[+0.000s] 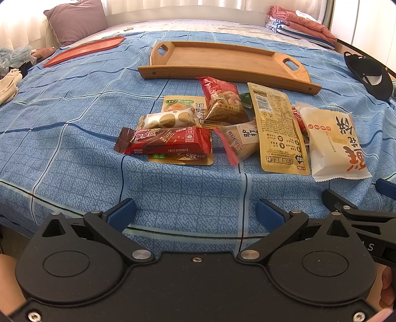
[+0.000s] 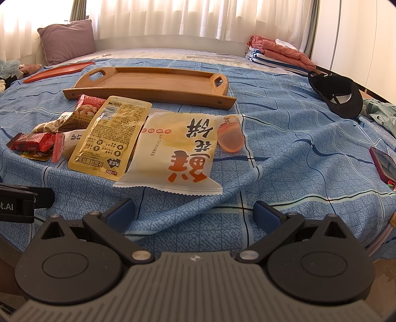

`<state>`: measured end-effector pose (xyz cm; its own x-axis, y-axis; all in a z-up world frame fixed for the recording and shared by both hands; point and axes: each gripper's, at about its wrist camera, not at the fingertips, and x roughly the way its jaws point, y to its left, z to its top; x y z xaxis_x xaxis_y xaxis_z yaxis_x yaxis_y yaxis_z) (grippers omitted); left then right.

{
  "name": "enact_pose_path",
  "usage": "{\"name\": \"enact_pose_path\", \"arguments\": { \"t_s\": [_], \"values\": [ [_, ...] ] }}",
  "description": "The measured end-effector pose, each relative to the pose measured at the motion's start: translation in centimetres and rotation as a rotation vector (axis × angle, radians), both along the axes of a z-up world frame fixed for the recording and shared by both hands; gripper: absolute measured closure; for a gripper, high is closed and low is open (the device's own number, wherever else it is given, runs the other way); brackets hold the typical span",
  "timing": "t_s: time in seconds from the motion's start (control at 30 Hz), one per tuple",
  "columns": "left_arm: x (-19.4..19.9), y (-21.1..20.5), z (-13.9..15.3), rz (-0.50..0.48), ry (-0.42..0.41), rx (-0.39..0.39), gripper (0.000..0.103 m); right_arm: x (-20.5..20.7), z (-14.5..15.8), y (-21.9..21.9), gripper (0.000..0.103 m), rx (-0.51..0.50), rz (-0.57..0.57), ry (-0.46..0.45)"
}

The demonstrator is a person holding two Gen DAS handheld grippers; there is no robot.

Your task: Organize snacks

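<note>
A bed covered with a blue checked sheet (image 1: 81,138) carries everything. Toward the upper middle of the left wrist view, a wooden tray with cut-out handles (image 1: 222,58) rests flat on the sheet; an orange-red flat tray (image 1: 85,50) lies to its upper left. A mauve pillow (image 1: 76,19) sits at the top left and a stack of folded clothes (image 1: 299,23) at the top right. A black cap (image 1: 368,74) lies at the right edge. In the centre, snack packets overlap in a loose heap: a red chocolate-bar wrapper (image 1: 165,141), a yellow pouch (image 1: 279,131), a white pastry bag (image 1: 334,143). In the right wrist view, a red phone (image 2: 383,163) lies on the sheet at the right edge.
</note>
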<state>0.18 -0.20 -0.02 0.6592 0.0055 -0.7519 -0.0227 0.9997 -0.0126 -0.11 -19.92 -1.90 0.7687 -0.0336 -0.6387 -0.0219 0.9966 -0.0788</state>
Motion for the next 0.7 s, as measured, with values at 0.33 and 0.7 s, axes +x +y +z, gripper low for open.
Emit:
{"name": "enact_pose_path", "arguments": {
  "t_s": [0.33,0.7],
  "values": [
    [0.2,0.35,-0.11,-0.006,0.001,-0.006,0.0,0.12,0.09,-0.04,0.0,0.006,-0.007,0.008],
    [-0.03,0.25,-0.04,-0.023,-0.008,0.011,0.0,0.36,0.17,0.03,0.0,0.008,-0.019,0.024]
  ]
}}
